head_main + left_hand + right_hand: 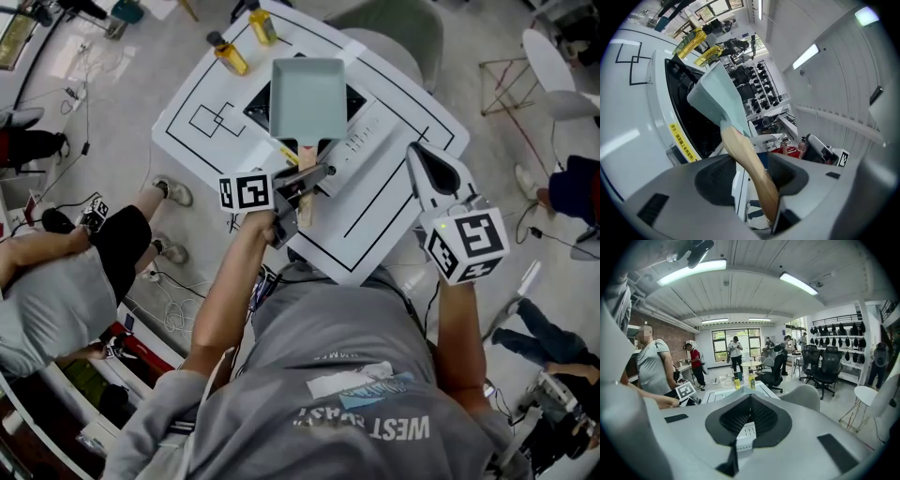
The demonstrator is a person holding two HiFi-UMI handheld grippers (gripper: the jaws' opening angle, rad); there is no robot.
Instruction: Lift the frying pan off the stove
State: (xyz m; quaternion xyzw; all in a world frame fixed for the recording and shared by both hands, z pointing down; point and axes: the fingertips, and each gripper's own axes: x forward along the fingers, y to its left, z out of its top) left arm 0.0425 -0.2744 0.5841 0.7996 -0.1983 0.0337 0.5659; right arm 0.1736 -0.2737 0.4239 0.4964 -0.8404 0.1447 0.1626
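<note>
Grasp half made, I judge: my left gripper [314, 176] stands part-open around the frying pan [307, 97] handle [751, 174], not clamped; pan rests on stove [361, 141], lift undone

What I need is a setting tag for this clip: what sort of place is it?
Most likely an open office or lab workspace, not a home kitchen: black swivel office chairs, a white table marked with black lines carrying the black portable stove, and loose cables on the floor.
</note>
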